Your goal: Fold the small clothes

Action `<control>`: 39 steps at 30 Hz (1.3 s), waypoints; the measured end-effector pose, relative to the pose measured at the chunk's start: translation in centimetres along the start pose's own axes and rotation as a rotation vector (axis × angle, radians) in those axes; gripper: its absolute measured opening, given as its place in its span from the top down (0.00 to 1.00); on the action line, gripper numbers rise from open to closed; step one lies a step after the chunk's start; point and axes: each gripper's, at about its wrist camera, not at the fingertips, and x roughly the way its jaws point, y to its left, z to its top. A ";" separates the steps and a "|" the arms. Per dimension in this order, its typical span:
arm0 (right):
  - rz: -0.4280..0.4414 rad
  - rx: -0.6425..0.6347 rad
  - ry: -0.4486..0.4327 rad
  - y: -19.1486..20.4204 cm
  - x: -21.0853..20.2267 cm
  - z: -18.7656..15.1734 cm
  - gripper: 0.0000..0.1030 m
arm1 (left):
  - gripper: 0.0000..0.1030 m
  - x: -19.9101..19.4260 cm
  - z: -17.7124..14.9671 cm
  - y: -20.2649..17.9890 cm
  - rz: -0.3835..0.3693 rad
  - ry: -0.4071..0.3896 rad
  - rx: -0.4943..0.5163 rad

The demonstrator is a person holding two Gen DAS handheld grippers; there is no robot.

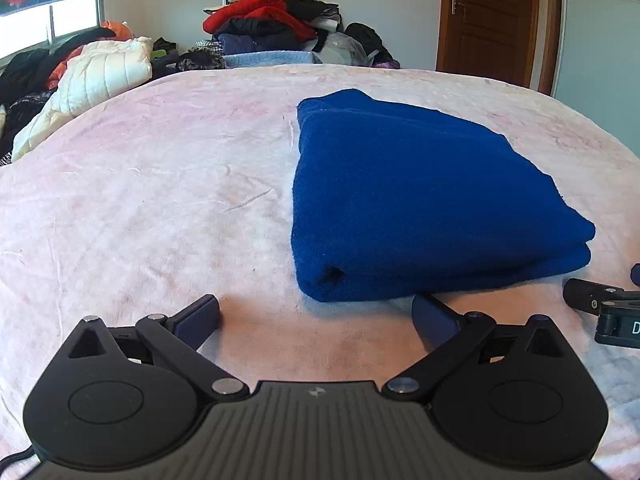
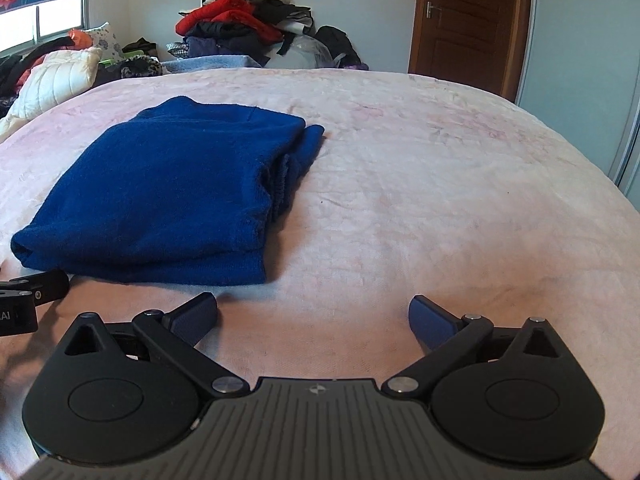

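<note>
A dark blue knitted garment (image 1: 420, 200) lies folded into a thick rectangle on the pale pink bed cover (image 1: 160, 200). In the left wrist view my left gripper (image 1: 316, 314) stands open just in front of the garment's near edge, with nothing between its fingers. In the right wrist view the same blue garment (image 2: 168, 192) lies ahead to the left, its loose layered edges on its right side. My right gripper (image 2: 312, 314) is open wide over bare bed cover (image 2: 440, 200), near the garment's near right corner, and holds nothing. Each view catches the other gripper at its edge.
A heap of red, black and dark clothes (image 1: 272, 16) is piled beyond the bed's far edge. A white quilted jacket (image 1: 92, 76) and more clothes lie at the far left under a window. A brown wooden door (image 1: 492, 16) stands at the far right.
</note>
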 end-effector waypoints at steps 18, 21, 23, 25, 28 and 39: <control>0.014 0.000 -0.005 0.0 0.1 -0.2 0.01 | 0.00 0.0 -0.1 -0.2 -0.001 -0.003 -0.003; 0.014 0.001 -0.005 0.0 0.0 -0.2 0.01 | 0.00 0.0 -0.1 -0.2 -0.001 -0.003 -0.003; 0.014 0.000 -0.005 0.0 0.0 -0.2 0.01 | 0.00 -0.1 -0.1 -0.2 -0.001 -0.003 -0.003; 0.015 0.001 -0.006 0.0 0.0 -0.3 0.01 | 0.00 0.0 -0.1 -0.2 0.000 -0.003 -0.003; 0.014 0.001 -0.006 0.0 0.0 -0.3 0.01 | 0.00 0.0 -0.1 -0.2 0.000 -0.003 -0.003; 0.015 0.001 -0.006 0.0 0.0 -0.3 0.01 | 0.00 0.0 -0.1 -0.2 0.000 -0.003 -0.003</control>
